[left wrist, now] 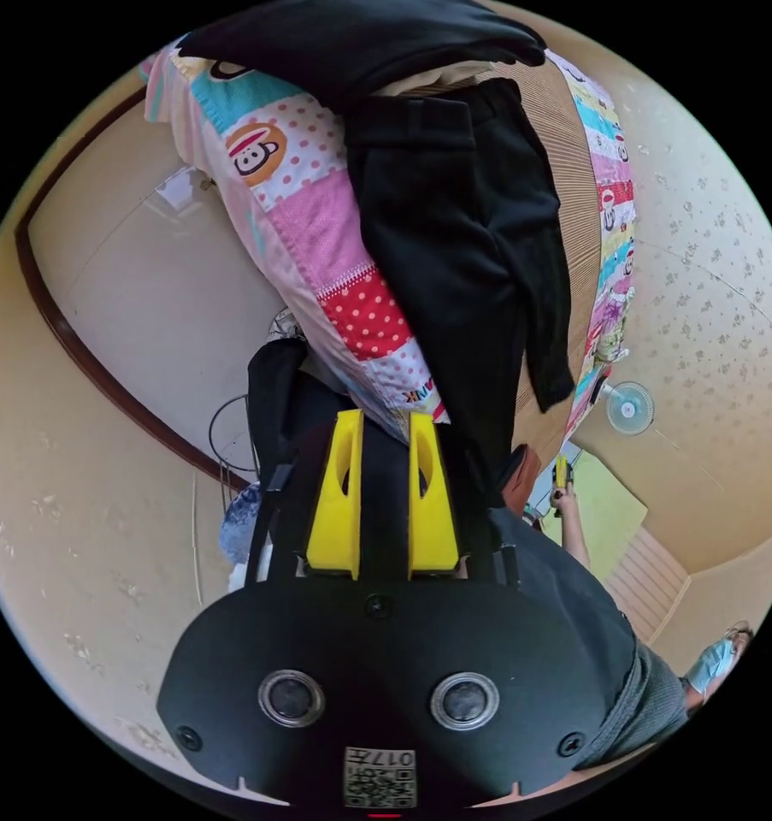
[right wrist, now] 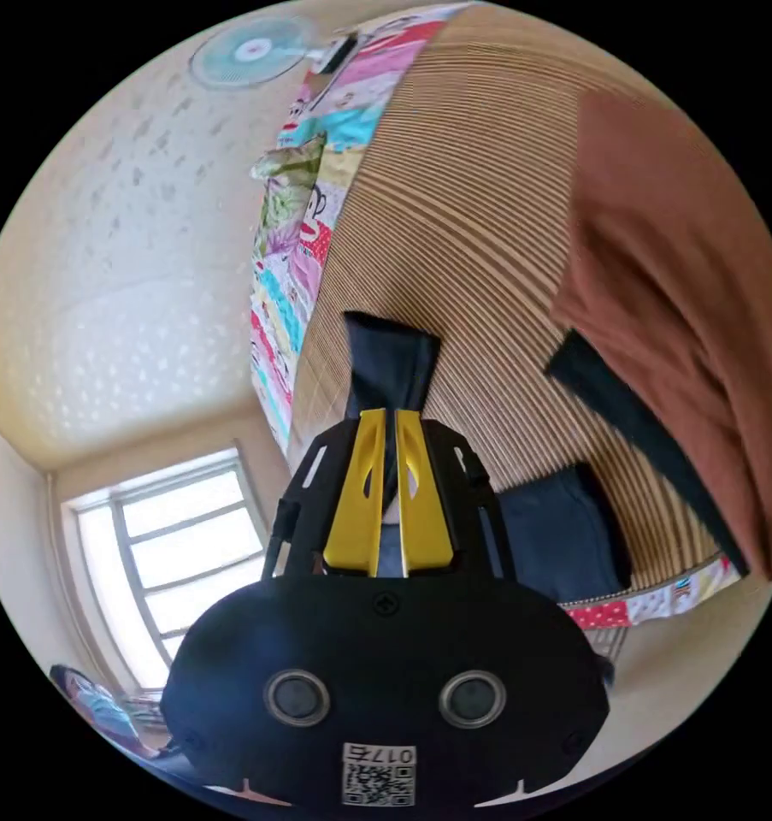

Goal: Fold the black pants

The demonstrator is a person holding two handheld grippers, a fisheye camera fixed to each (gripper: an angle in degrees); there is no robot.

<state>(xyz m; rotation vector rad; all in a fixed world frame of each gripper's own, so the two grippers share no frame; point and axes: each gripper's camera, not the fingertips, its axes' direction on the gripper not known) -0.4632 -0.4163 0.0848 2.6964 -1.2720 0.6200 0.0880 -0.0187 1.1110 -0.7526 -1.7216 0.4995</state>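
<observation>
We are looking at matt black woven-cloth pants (left wrist: 454, 256) in the left gripper view, smooth and faintly creased, draping over a ribbed tan woven mat (left wrist: 574, 197). At ten o'clock from them a soft patchwork cotton quilt (left wrist: 317, 222) is showing printed, dull fabric. The left gripper's yellow moulded-plastic jaws (left wrist: 384, 492) are looking smooth with a slight sheen, on a matt black plastic body. In the right gripper view, the right gripper's matching yellow plastic jaws (right wrist: 386, 492) are pressing on dark cloth. At two o'clock a rust-brown soft cloth garment (right wrist: 685, 299) is lying, matt and loosely folded.
</observation>
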